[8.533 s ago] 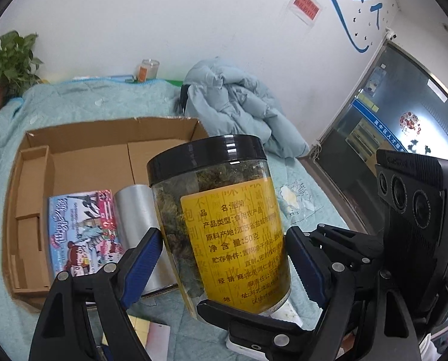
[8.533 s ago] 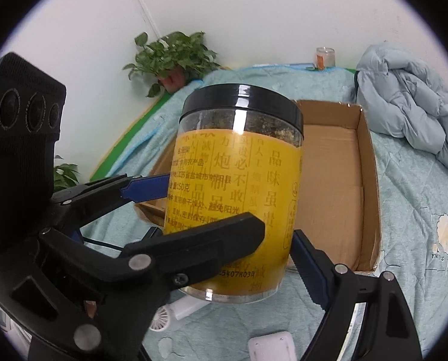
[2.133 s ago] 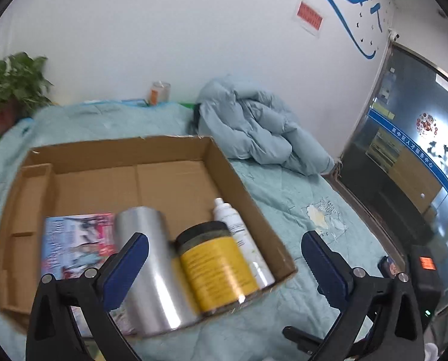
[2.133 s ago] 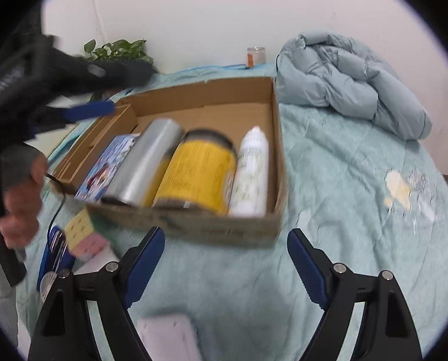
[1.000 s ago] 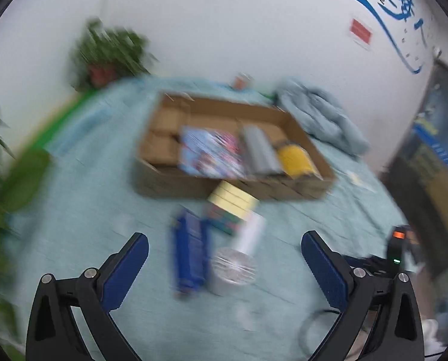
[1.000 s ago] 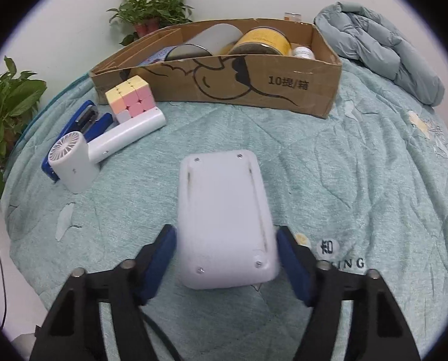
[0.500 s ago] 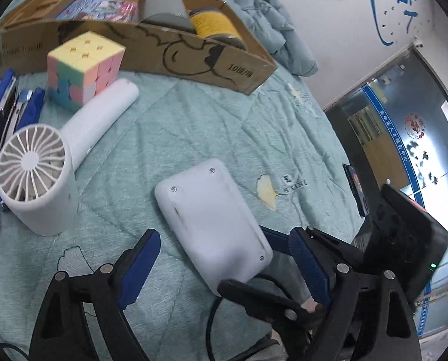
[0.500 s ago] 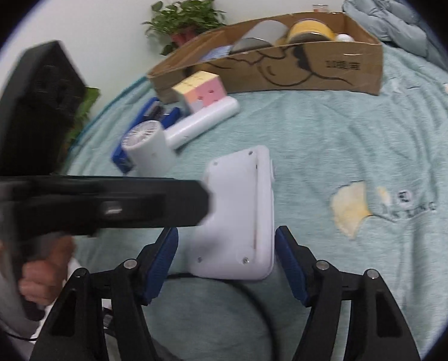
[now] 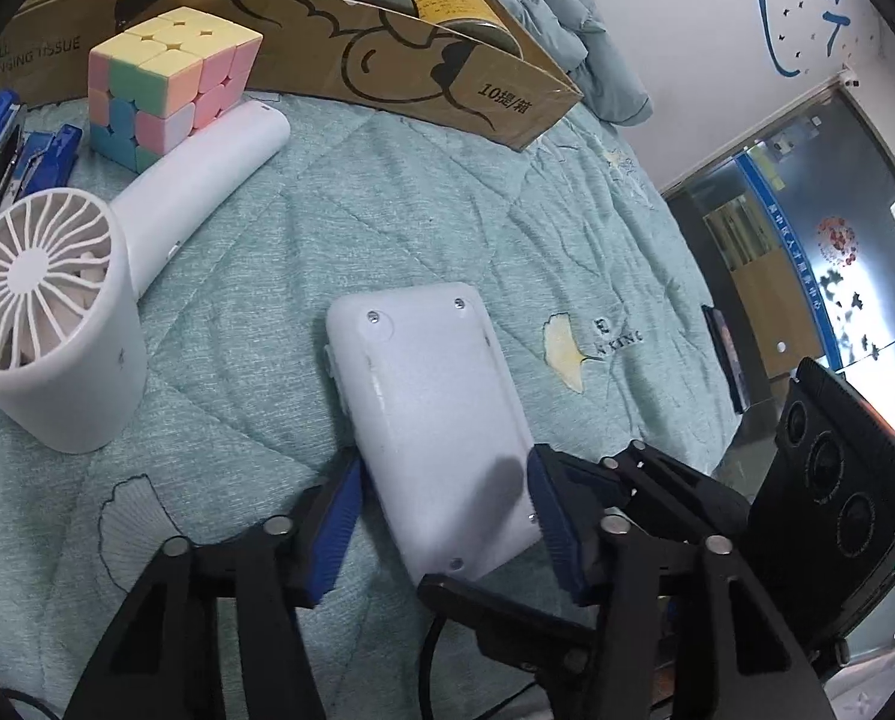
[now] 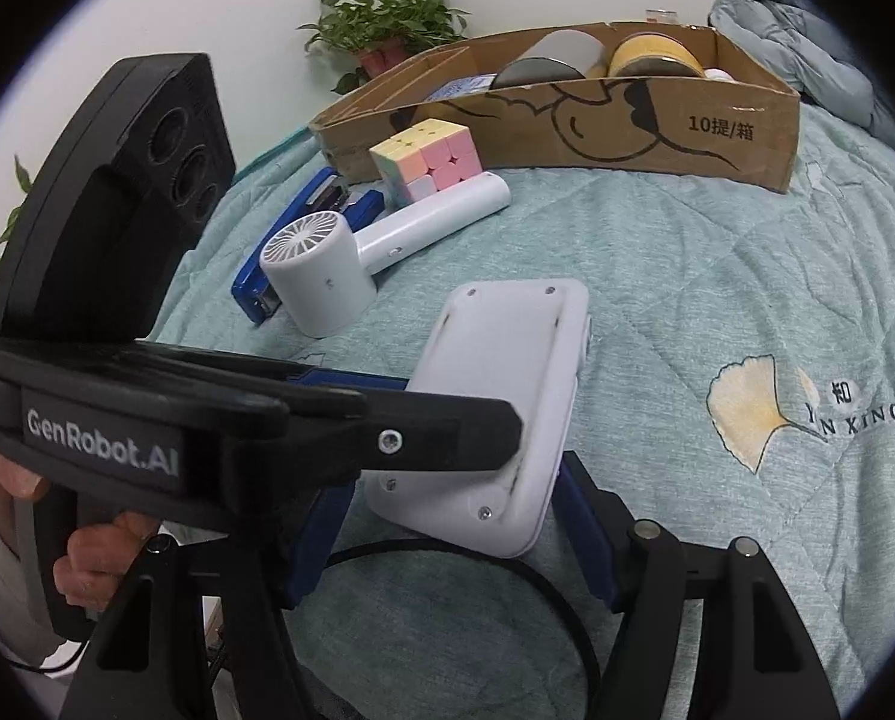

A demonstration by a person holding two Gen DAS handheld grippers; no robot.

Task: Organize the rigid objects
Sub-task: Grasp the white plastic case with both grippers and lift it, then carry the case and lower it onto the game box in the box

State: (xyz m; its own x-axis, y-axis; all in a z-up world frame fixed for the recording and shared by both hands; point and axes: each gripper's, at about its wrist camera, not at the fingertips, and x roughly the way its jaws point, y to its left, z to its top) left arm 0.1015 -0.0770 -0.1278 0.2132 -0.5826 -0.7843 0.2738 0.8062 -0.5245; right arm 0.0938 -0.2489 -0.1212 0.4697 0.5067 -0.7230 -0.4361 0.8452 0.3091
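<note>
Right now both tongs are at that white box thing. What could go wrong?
1. Both tongs, left closing and right, straddle the near end of the white device; lifted there, its far end might sag.
2. The black cable beneath it could snag.
3. Swinging left could bump the white fan.

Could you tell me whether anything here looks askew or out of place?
Yes: the white device sits tilted, one long edge lifted off the quilt, with both the left gripper and right gripper straddling its near end.

Left tool [image 9: 444, 516] lowered from the carton, jaws closing around white device [image 9: 432, 420], device's near end lifted
</note>
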